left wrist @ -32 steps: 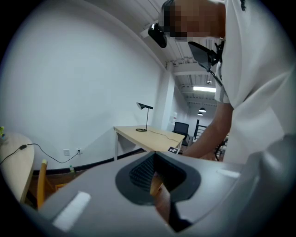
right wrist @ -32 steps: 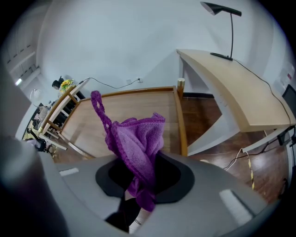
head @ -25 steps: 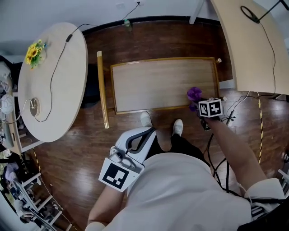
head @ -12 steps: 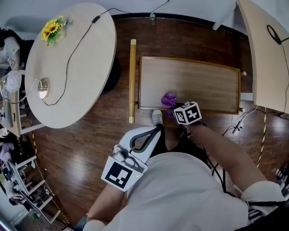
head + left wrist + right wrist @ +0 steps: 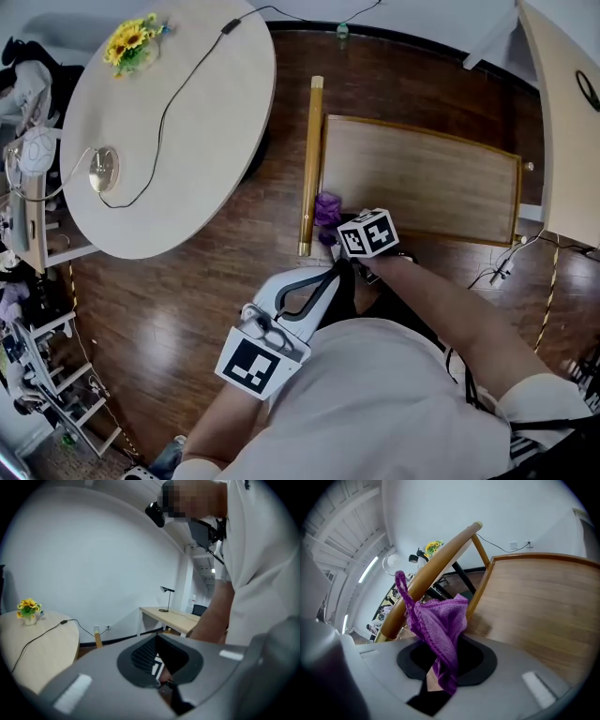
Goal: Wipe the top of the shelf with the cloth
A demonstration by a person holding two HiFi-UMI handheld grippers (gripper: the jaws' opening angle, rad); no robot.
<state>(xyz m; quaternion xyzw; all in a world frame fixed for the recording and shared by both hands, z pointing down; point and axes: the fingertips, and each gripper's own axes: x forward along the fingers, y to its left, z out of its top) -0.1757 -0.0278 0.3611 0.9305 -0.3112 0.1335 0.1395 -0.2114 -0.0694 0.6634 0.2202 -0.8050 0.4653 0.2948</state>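
The shelf top [image 5: 422,183] is a light wooden rectangle with a raised rim, below and in front of me. A purple cloth [image 5: 327,208] sits at its near left corner, beside the round wooden rail [image 5: 308,164] along the left end. My right gripper [image 5: 337,223] is shut on the cloth. In the right gripper view the cloth [image 5: 436,620] bunches up out of the right gripper [image 5: 440,667], against the rail [image 5: 436,569], with the shelf top [image 5: 539,597] stretching off to the right. My left gripper [image 5: 314,279] hangs shut near my body, off the shelf, and the left gripper [image 5: 164,684] holds nothing.
A round pale table [image 5: 169,122] stands left of the shelf with yellow flowers [image 5: 131,39], a black cable and a small round metal thing. A desk edge [image 5: 572,112] is at the right. Cables [image 5: 497,272] lie on the dark wood floor.
My right gripper has carried the cloth leftward along the shelf's near edge, from the right end to the left corner by the rail. The left gripper has stayed by my body.
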